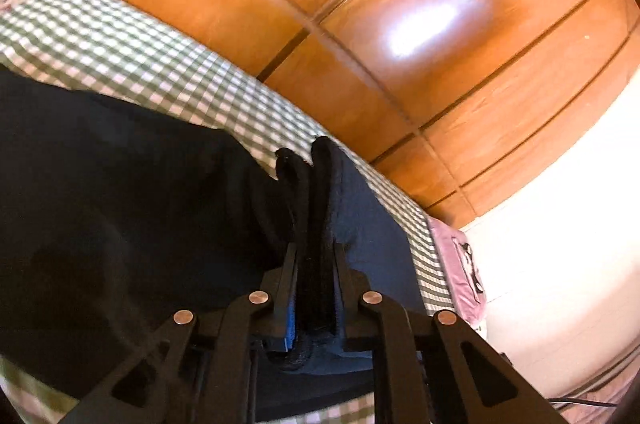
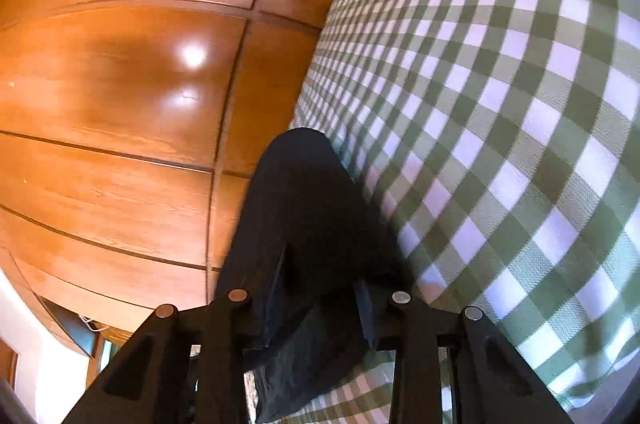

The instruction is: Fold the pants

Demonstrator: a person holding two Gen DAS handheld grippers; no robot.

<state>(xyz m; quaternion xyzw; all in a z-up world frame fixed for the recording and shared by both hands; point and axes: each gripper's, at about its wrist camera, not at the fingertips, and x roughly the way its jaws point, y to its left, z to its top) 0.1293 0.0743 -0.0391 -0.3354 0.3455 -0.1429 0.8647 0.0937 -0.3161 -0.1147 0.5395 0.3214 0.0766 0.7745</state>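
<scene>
My black pants [image 1: 120,204] lie spread on the checked cover, filling my left view from nine o'clock to centre. A thick bunched fold stands upright at six o'clock. In my right view a dark fold runs toward twelve o'clock.

One black pants [image 1: 120,204] – one checked sheet [image 1: 120,52] – one pink pillow [image 1: 460,260].

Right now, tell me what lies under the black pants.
The green-checked sheet shows around the black pants, so they lie on it. Whatever the pants themselves cover stays hidden.
</scene>
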